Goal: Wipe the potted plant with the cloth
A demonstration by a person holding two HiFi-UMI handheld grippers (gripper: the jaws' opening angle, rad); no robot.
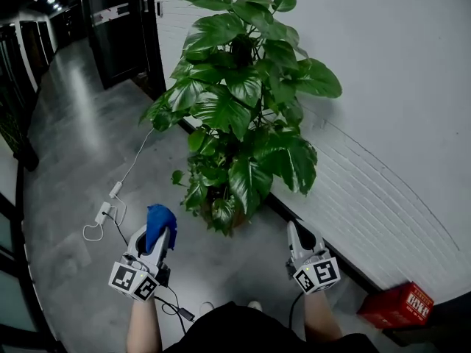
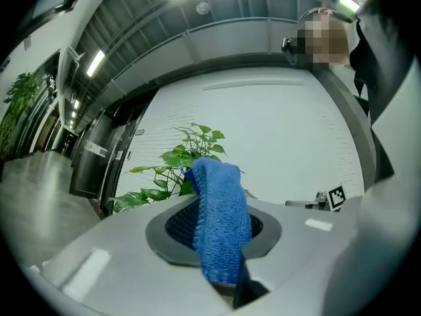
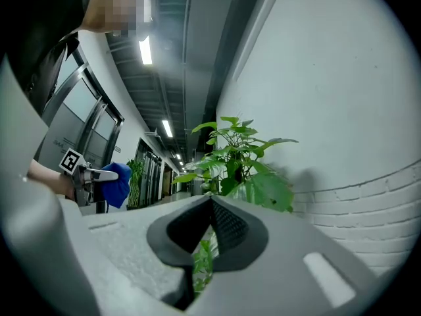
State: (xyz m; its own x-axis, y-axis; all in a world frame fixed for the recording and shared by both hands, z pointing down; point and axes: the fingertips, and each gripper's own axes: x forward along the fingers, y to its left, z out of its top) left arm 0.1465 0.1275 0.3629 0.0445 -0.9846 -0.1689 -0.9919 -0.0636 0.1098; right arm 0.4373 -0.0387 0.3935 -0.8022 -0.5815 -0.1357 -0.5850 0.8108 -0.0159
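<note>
The potted plant stands on the floor against the white wall, with broad green leaves; its pot is hidden behind the foliage. Below and to the left of it, my left gripper is shut on a blue cloth that bunches up over the jaw tips. In the left gripper view the cloth drapes down between the pads, with the plant beyond it. My right gripper is at the plant's lower right, near the wall, shut and holding nothing. Its view shows the plant just ahead and the cloth off to the left.
A white power strip and cable lie on the grey floor left of the plant. A red box sits by the wall at lower right. A black baseboard runs along the wall. Dark doors stand at the back.
</note>
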